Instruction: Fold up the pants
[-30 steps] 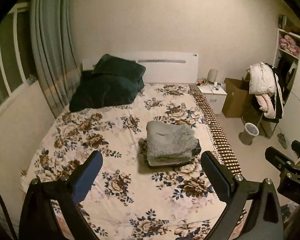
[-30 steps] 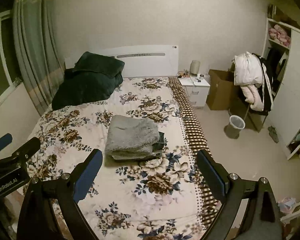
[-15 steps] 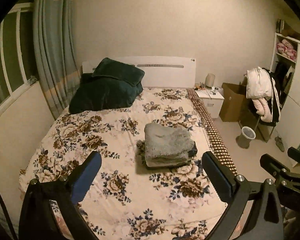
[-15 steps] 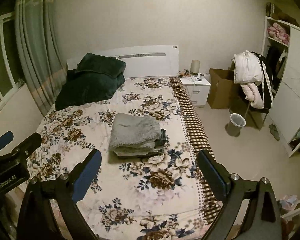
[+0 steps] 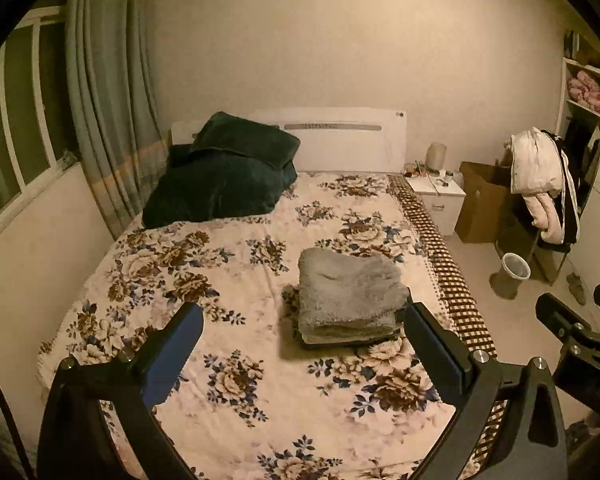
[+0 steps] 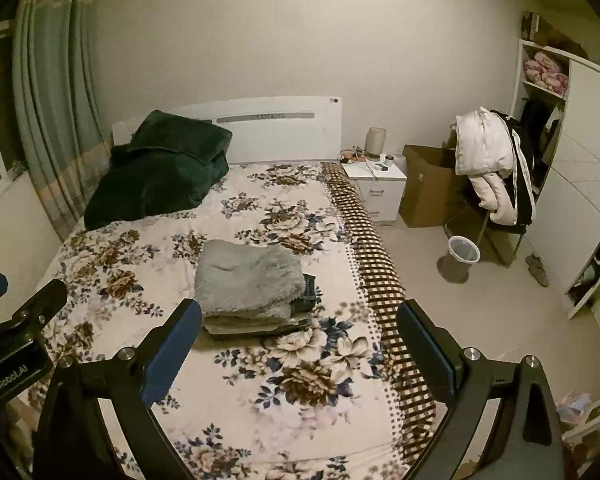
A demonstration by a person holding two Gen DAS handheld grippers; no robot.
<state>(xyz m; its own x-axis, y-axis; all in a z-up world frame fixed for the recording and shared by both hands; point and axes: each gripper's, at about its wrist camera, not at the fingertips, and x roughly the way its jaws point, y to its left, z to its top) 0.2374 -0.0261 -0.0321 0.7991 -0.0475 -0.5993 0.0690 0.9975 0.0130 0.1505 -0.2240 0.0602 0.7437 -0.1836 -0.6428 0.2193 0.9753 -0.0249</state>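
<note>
Folded grey fleece pants (image 5: 350, 292) lie on top of a small stack of folded clothes on the floral bed (image 5: 236, 264), right of its middle. They also show in the right wrist view (image 6: 248, 280), with dark jeans (image 6: 310, 292) under them. My left gripper (image 5: 302, 334) is open and empty, held well above and short of the stack. My right gripper (image 6: 298, 330) is open and empty too, held at the same distance. Neither touches any cloth.
A dark green blanket (image 5: 224, 180) is piled at the headboard. A white nightstand (image 6: 378, 188), a cardboard box (image 6: 430, 188), a chair with hung coats (image 6: 492, 160), a waste bin (image 6: 462, 252) and a white wardrobe (image 6: 572, 200) stand right of the bed. Curtains (image 5: 108, 112) hang at left.
Both grippers have drawn back and away from the bed, so the stack looks a little farther off. The folded stack has not moved. Both jaws stay open.
</note>
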